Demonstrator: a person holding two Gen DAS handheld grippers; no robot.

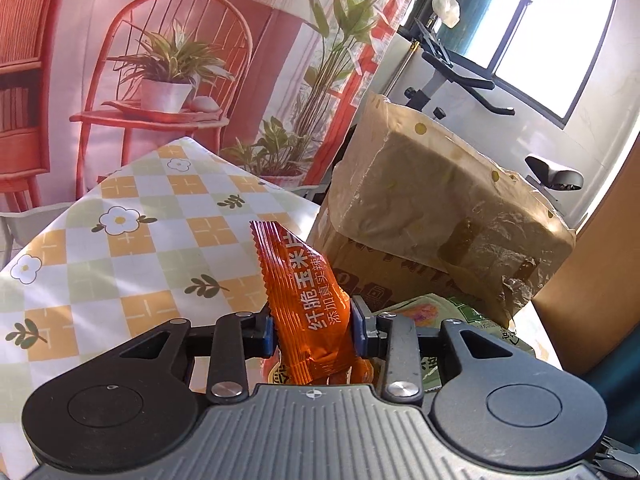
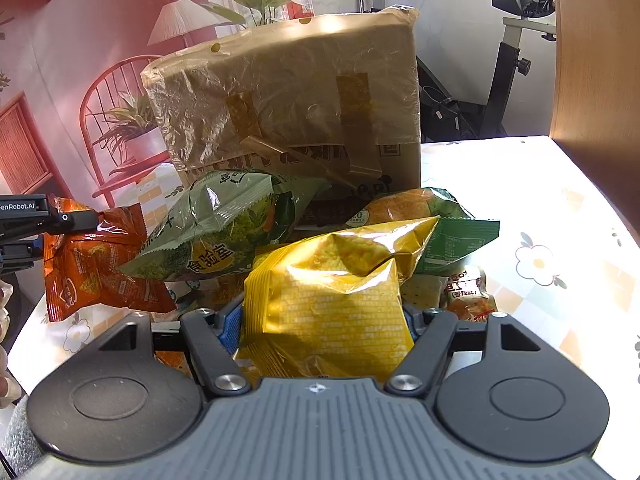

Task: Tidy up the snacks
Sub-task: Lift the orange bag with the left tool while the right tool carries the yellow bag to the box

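Observation:
My left gripper (image 1: 312,330) is shut on an orange snack packet (image 1: 308,296) and holds it upright above the checked tablecloth (image 1: 120,248). The same orange packet (image 2: 96,264) shows at the left of the right wrist view, with the left gripper (image 2: 60,220) on it. My right gripper (image 2: 324,328) is shut on a yellow snack bag (image 2: 332,296). Behind it lie a green bag (image 2: 224,224), a second green bag (image 2: 452,228) and a small red-lettered packet (image 2: 468,292). A green bag (image 1: 460,320) lies by the left gripper.
A cardboard box wrapped in brown plastic (image 2: 296,96) stands on the table behind the snacks; it also shows in the left wrist view (image 1: 440,208). An exercise bike (image 2: 512,60) stands beyond the table. A wooden panel (image 2: 592,60) rises at the right.

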